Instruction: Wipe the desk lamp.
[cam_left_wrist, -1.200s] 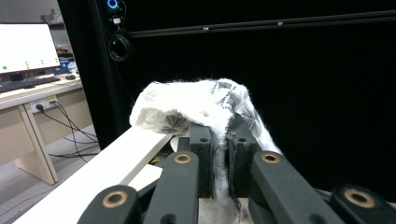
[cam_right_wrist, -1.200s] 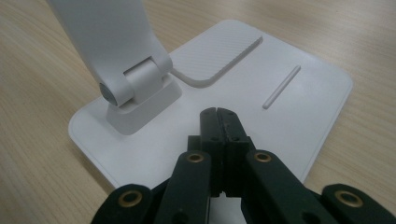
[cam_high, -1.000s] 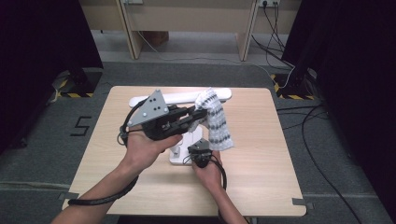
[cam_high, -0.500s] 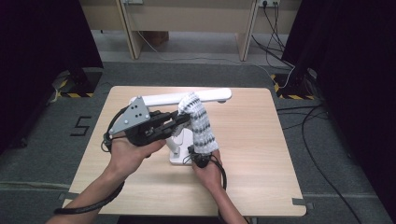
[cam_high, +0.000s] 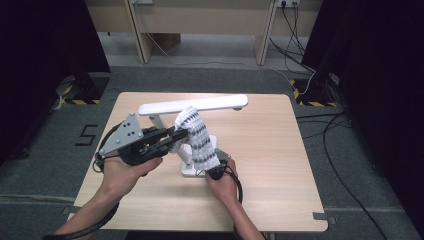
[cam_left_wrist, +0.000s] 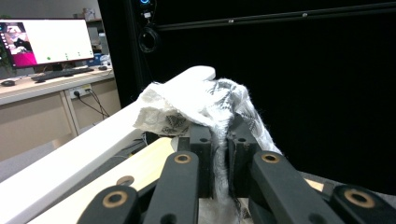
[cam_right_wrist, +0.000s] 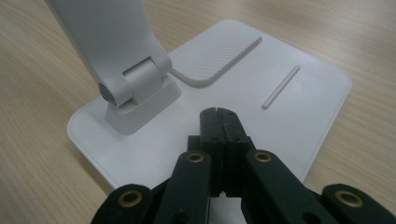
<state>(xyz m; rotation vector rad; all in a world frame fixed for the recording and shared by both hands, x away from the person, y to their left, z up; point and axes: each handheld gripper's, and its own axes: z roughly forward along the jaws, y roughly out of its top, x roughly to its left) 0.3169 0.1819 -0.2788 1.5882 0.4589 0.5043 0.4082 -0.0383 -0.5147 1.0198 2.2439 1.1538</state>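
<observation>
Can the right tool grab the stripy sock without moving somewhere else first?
Probably not. The right tool is shut and presses down on the lamp base, low on the table. The sock hangs higher, pinched in the left tool beside the lamp's arm.

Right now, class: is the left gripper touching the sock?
Touching. In the left gripper view the left gripper has its jaws shut on a fold of the sock, cloth pinched between them.

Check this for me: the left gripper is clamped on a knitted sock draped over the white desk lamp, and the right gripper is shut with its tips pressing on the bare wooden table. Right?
Not quite. The right gripper is shut, but its tips rest on the lamp's white base, not on the table; the right gripper view shows it. The left gripper is indeed clamped on the sock over the lamp.
</observation>
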